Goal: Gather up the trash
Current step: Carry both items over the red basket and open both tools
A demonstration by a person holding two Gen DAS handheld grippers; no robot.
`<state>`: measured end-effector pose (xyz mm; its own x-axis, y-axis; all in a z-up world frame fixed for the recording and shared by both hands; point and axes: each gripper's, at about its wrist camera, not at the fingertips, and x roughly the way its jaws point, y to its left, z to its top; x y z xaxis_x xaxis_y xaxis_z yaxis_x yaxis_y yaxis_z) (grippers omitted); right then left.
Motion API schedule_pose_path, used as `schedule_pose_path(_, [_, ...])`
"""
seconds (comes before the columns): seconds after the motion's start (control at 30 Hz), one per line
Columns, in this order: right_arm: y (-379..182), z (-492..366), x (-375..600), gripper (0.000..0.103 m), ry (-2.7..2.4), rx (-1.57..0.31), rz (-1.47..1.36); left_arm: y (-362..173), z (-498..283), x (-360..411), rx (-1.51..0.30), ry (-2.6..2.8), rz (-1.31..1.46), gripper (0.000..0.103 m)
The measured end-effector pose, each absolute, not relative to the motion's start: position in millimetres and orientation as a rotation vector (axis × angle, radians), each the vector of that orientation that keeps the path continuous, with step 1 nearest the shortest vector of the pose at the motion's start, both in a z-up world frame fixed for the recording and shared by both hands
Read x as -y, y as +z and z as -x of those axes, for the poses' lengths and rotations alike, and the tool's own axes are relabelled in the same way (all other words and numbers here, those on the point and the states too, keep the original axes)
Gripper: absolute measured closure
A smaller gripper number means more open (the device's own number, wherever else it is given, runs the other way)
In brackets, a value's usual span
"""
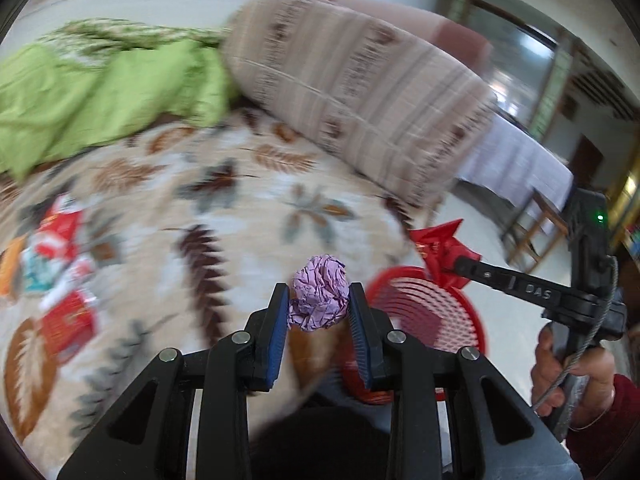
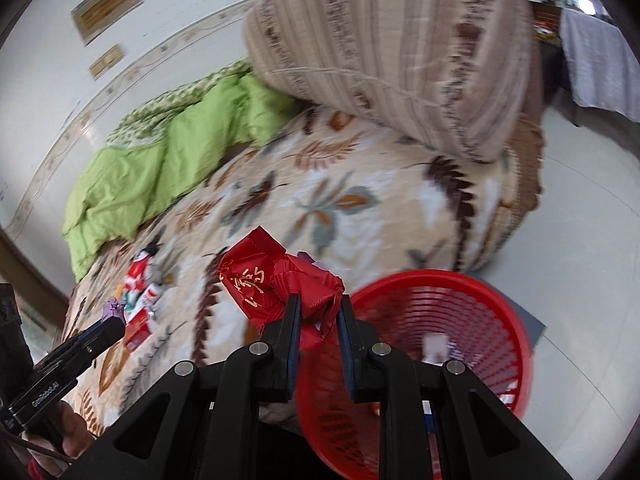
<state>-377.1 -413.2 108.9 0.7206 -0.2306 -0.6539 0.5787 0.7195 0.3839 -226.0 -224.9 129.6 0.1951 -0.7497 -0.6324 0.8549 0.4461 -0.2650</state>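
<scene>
My left gripper point(image 1: 319, 300) is shut on a crumpled purple paper ball point(image 1: 319, 298) and holds it above the bed's edge, just left of a red plastic mesh basket point(image 1: 432, 312). My right gripper point(image 2: 319, 304) is shut on a red foil wrapper point(image 2: 276, 284) with gold writing, held above the left rim of the basket point(image 2: 436, 344). The right gripper also shows in the left wrist view point(image 1: 448, 264) with the wrapper over the basket. Several red and white wrappers point(image 1: 60, 264) lie on the leaf-patterned blanket point(image 1: 240, 216) at the left.
A green quilt point(image 1: 100, 96) lies at the far side of the bed. A big striped beige bolster point(image 1: 360, 88) lies across the bed's far right. The basket stands on the pale floor point(image 2: 592, 240) beside the bed. A cloth-covered table point(image 1: 516, 160) stands beyond.
</scene>
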Motion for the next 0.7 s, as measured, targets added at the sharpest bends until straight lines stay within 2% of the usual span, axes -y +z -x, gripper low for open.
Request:
schedule_pose_path(0.37, [89.9,438.1,455.9,0.083,-0.634,-0.632,-0.682,114.0,289.7,316.7,-0.873,-1.317,-0.285,0.075])
schedule_pose_path(0.4, [86.7,441.4,458.9,0.083,-0.646,-0.637,-0.691,113.0,292.7,321.1,-0.872,-1.323,-0.292,0.074])
schedule_pose_path(0.43, [84.8,443.3,460.5,0.083,-0.659,-0.639,-0.694,112.5,294.8,324.3,-0.871,-1.325,-0.299,0.069])
schedule_pose_path(0.47, [83.7,445.4,461.8,0.078,-0.67,-0.64,-0.696,112.0,295.9,326.6,-0.871,-1.32,-0.303,0.059])
schedule_pose_path(0.5, [82.4,447.4,462.7,0.076,-0.671,-0.641,-0.701,112.1,295.9,326.9,-0.869,-1.315,-0.3,0.056])
schedule_pose_path(0.63, [82.8,451.2,464.6,0.059,-0.69,-0.632,-0.701,112.6,291.3,324.1,-0.876,-1.308,-0.279,0.054])
schedule_pose_path(0.7, [84.9,449.0,463.5,0.059,-0.695,-0.626,-0.697,113.9,287.6,319.2,-0.874,-1.296,-0.268,0.054])
